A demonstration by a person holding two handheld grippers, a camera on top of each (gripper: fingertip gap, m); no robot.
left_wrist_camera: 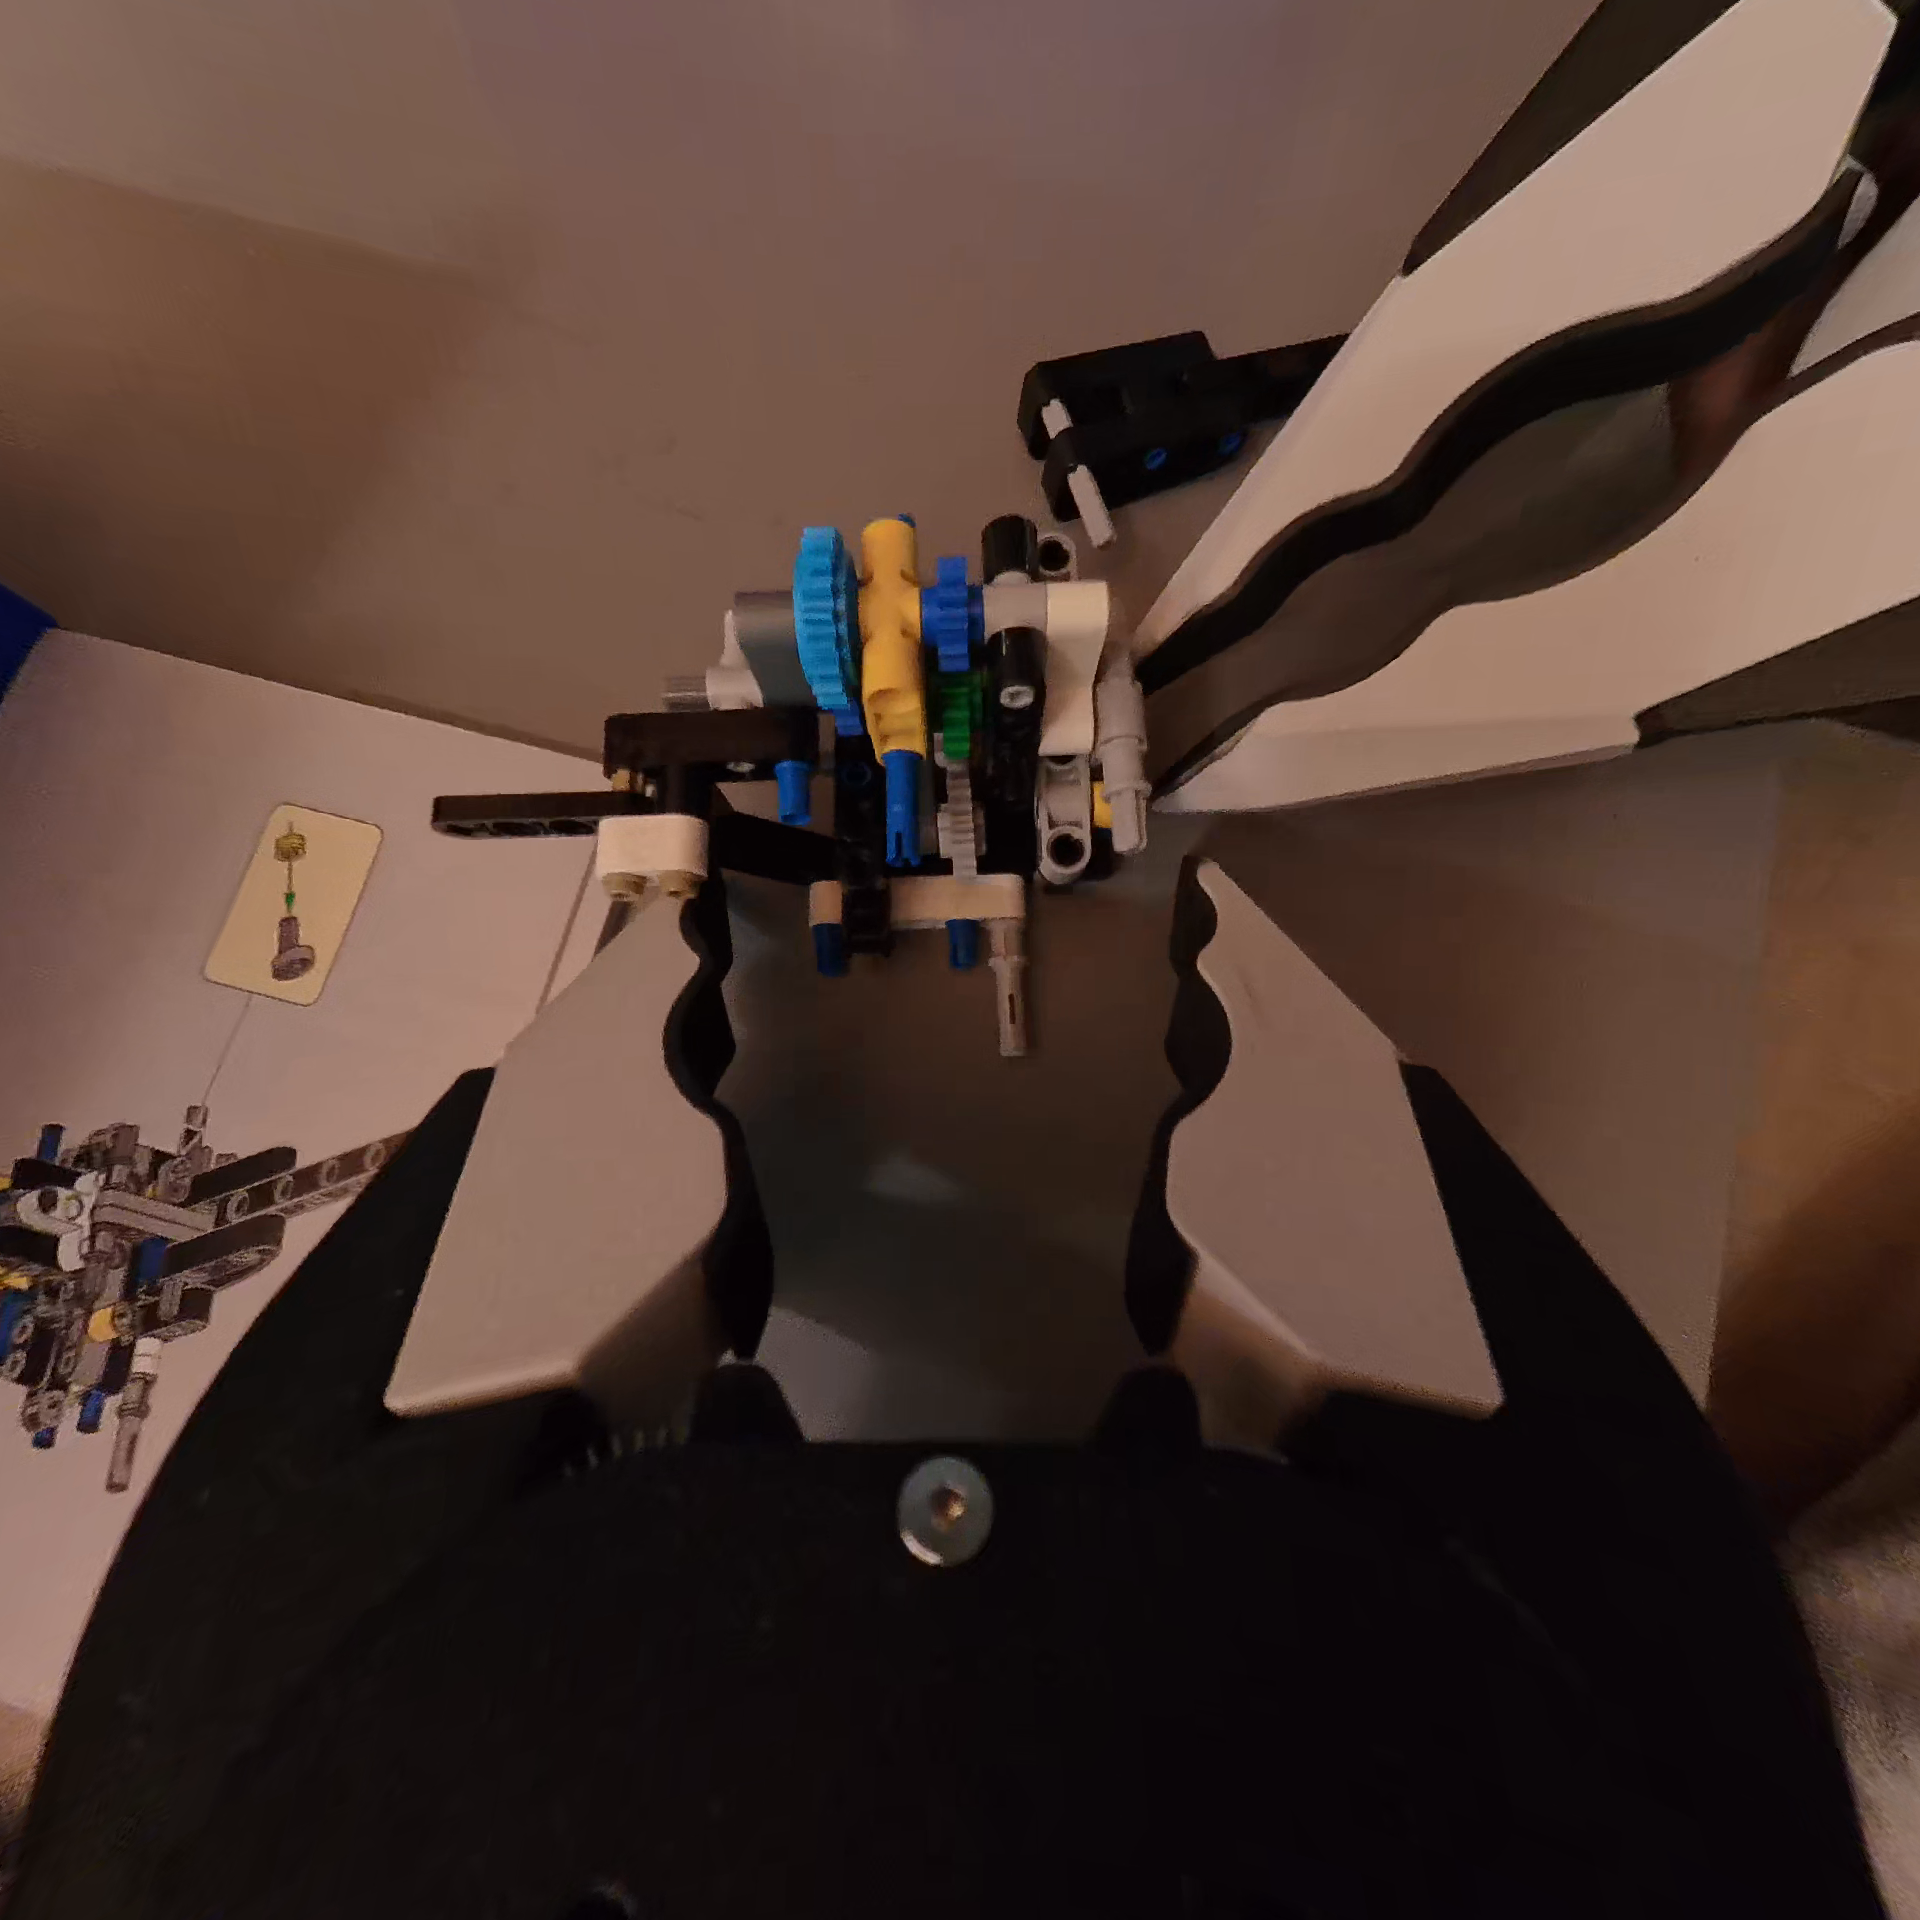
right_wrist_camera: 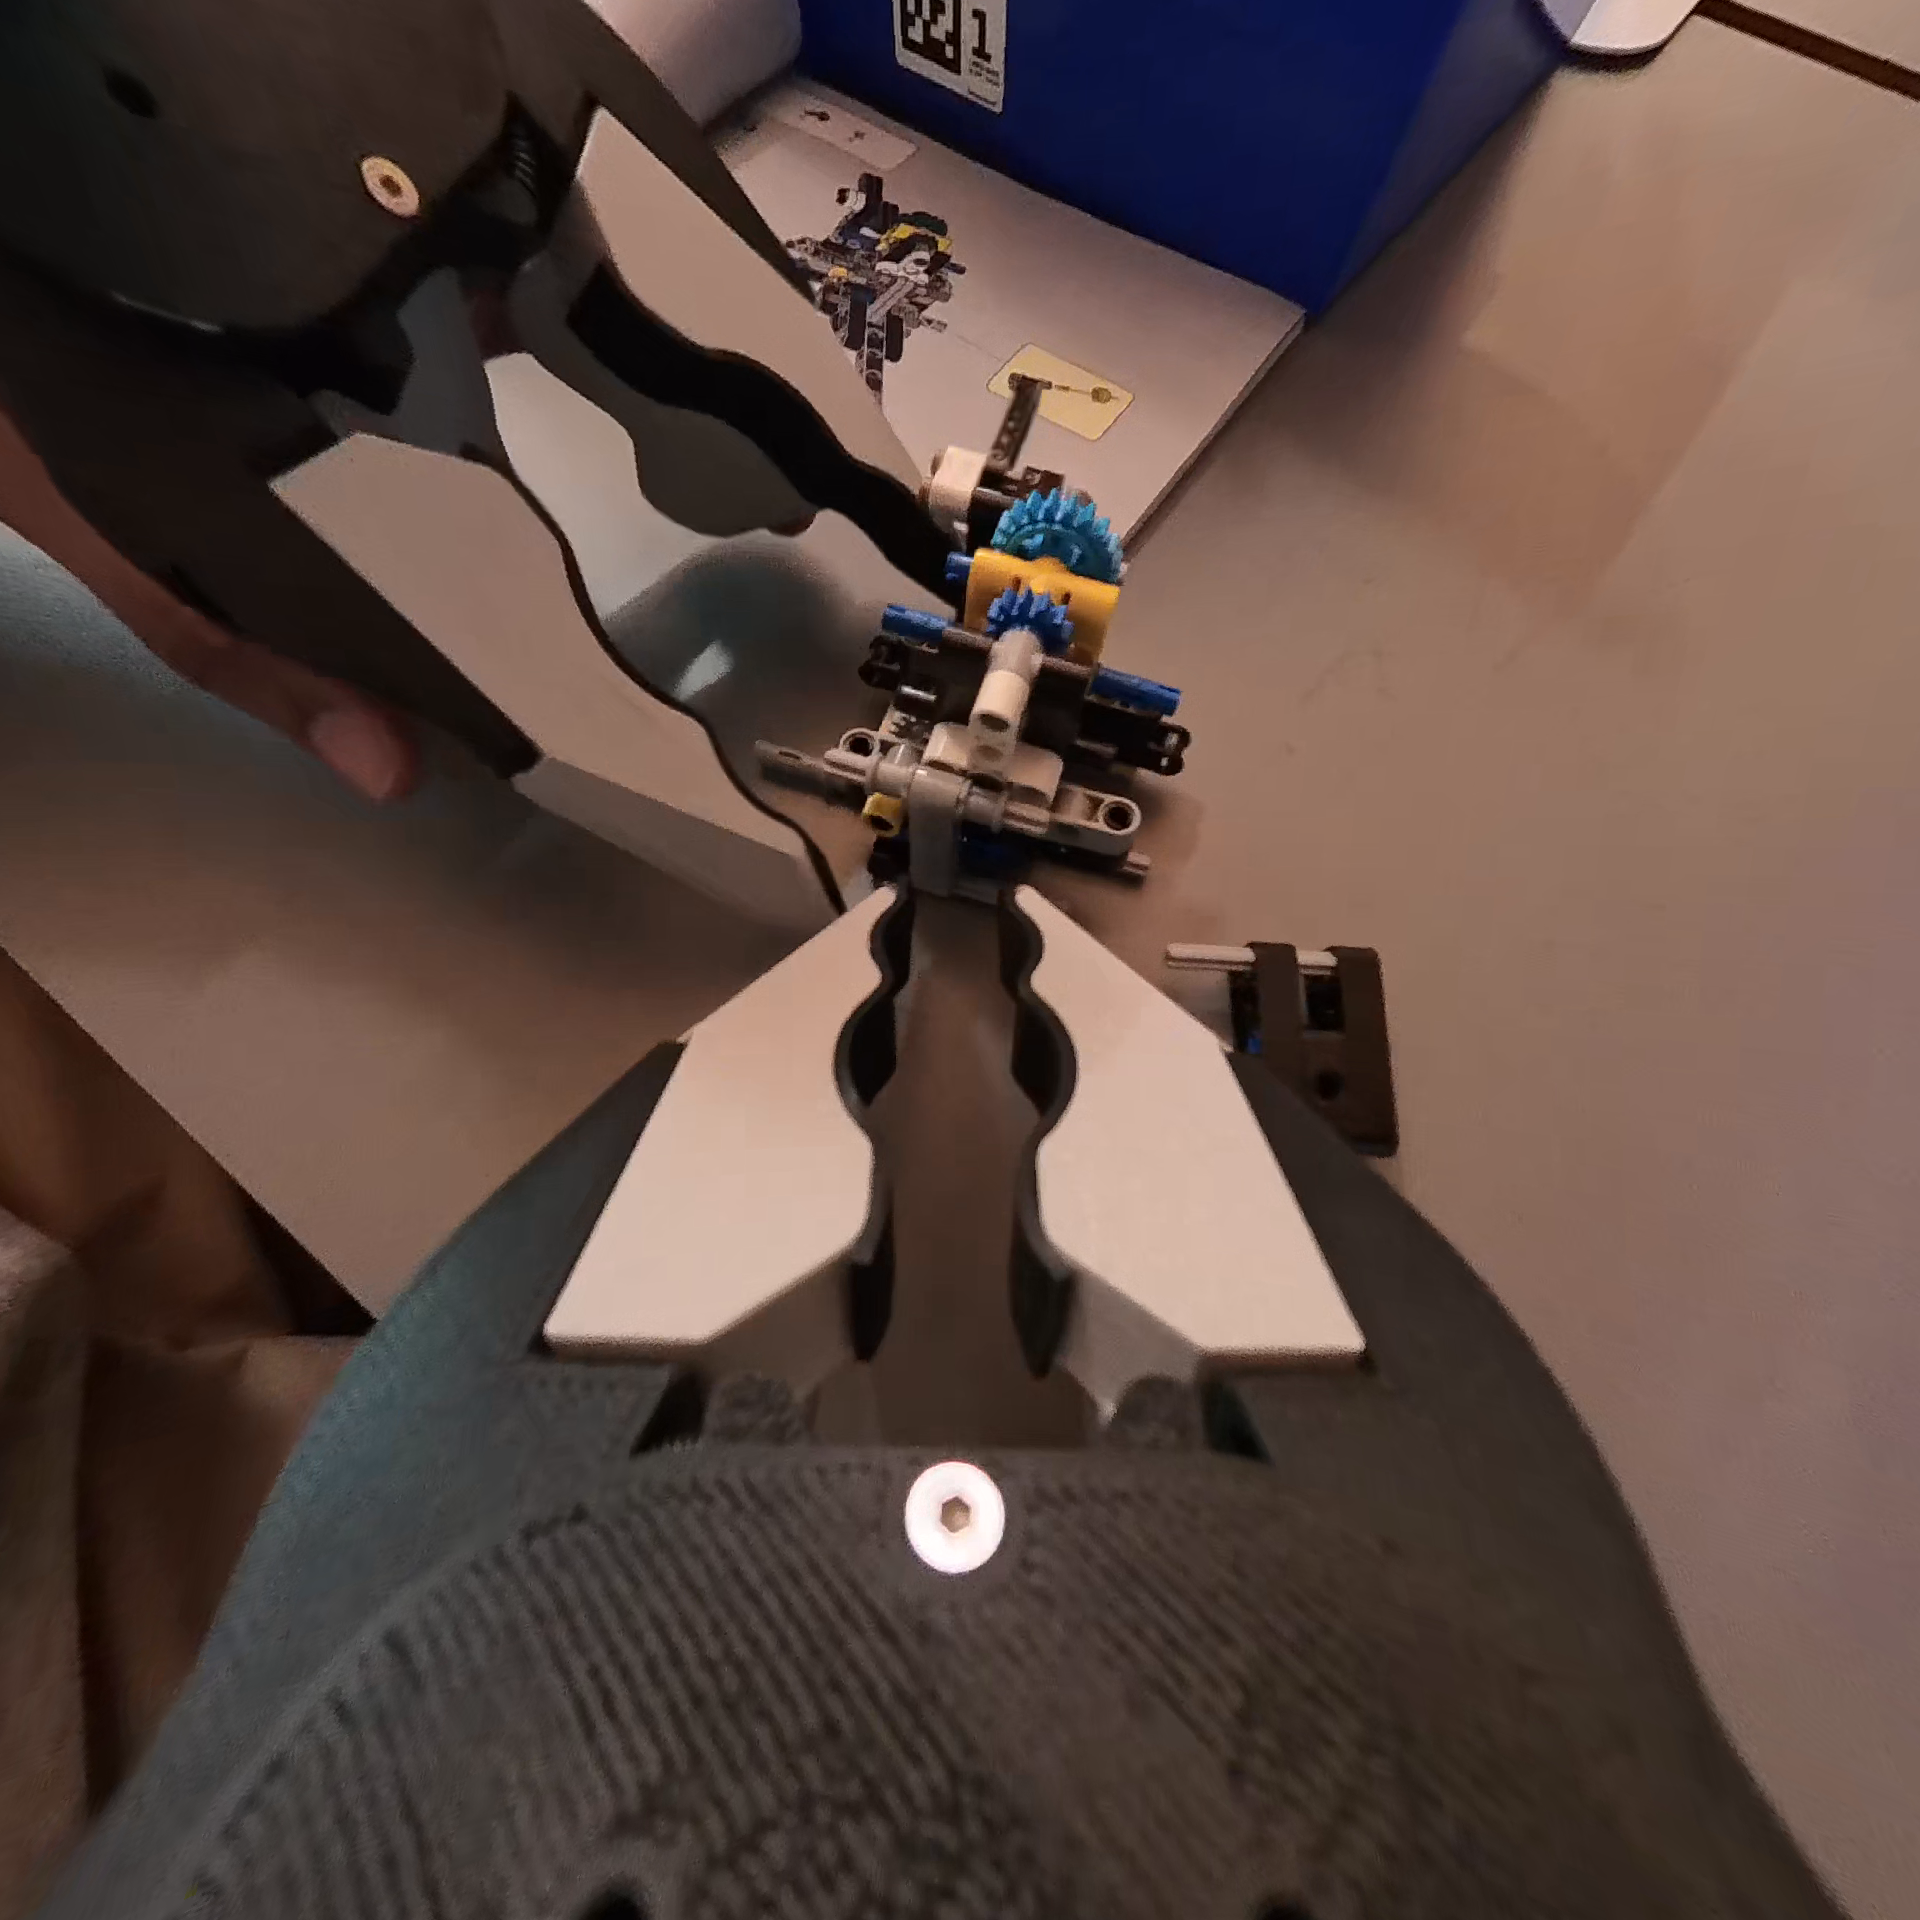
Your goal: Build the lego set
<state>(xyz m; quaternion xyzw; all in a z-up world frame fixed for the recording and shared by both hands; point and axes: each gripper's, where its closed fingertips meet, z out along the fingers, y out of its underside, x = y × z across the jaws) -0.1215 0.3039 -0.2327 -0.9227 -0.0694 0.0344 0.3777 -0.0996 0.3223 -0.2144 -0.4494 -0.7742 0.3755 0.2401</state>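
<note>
Lego assembly (left_wrist_camera: 914, 727), a cluster of black beams, grey connectors, a yellow block and blue gears, stands on the tan table (left_wrist_camera: 520, 364) at the centre of the left wrist view. At that view's left edge an open instruction booklet (left_wrist_camera: 156, 935) lies flat, and a black beam of the model reaches out over it. The left gripper (left_wrist_camera: 945, 914) rises from the bottom centre, its jaws spread wide just short of the model and holding nothing. Upper right, a small black sub-assembly (left_wrist_camera: 1132, 416) lies on the table beside the right gripper (left_wrist_camera: 1143, 727). In the right wrist view, that gripper's fingers are pinched on a grey connector (right_wrist_camera: 940, 831) at the model's near end. A blue box (right_wrist_camera: 1195, 135) stands at the top.
</note>
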